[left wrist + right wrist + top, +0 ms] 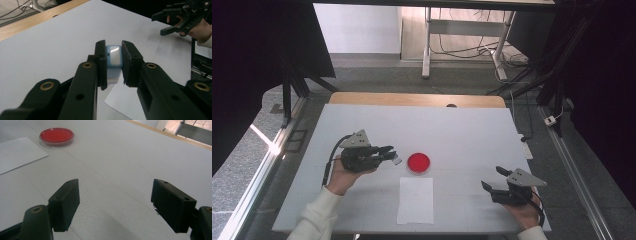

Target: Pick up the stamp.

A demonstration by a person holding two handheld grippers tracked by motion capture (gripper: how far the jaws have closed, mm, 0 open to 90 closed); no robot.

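Note:
A small light-blue and white block (114, 58) is clamped between the jaws of my left gripper (113, 50). In the high view the left gripper (391, 153) hovers left of centre, and the block (397, 160) at its tip is just left of a round red dish (418, 162). A white sheet of paper (416, 200) lies in front of the dish, and its corner (117, 98) shows under the left jaws. My right gripper (493, 178) rests near the front right, jaws wide apart with nothing between them (116, 192). The red dish (57, 136) sits far ahead of it.
The white tabletop (462, 130) has a wooden strip (417, 99) along its far edge. Black frame legs stand to both sides on the floor, with cables (472, 50) beyond. The right gripper (163, 23) also appears far off in the left gripper view.

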